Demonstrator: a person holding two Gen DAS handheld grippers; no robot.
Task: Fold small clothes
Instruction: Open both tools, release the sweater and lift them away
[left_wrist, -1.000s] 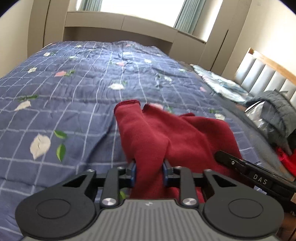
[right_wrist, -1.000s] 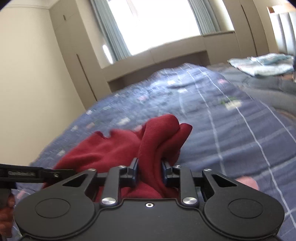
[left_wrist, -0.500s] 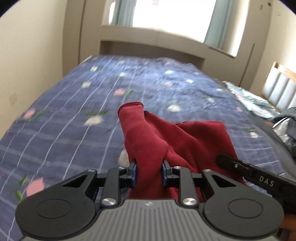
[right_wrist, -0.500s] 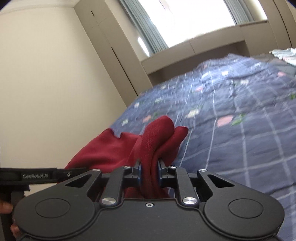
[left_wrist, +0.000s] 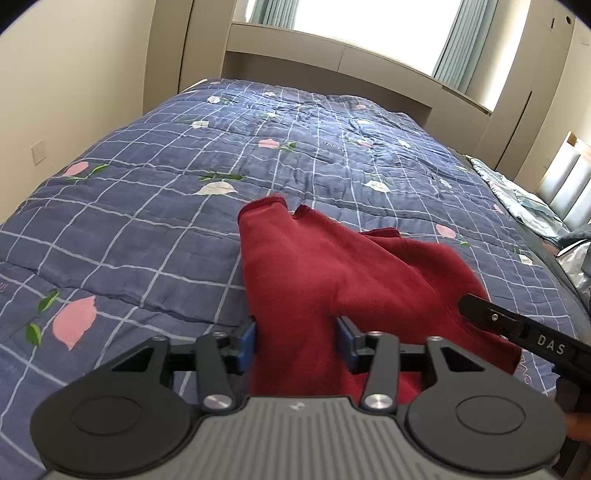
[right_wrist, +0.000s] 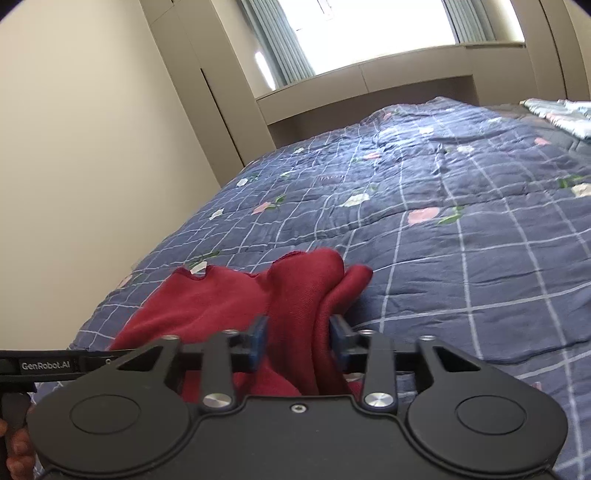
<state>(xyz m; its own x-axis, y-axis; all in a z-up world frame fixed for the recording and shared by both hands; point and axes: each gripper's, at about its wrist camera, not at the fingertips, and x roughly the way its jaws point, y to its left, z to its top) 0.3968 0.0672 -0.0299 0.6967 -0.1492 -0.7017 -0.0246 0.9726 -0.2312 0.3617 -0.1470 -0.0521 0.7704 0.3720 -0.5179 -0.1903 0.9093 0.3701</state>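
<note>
A dark red garment hangs bunched between my two grippers above the blue checked quilt. My left gripper has red cloth between its blue pads, which stand a little apart. My right gripper likewise has a fold of the red garment between its pads, also parted. The right gripper's black body shows at the right of the left wrist view. The left gripper's body shows at the left of the right wrist view.
The bed fills both views, with a beige wall along its left side and a window bench at the far end. Folded pale clothes lie at the far right. A padded headboard stands at the right.
Both grippers' pads have spread wider around the red cloth. Both views have tilted down toward the quilt, and the garment sits lower, nearer the bed.
</note>
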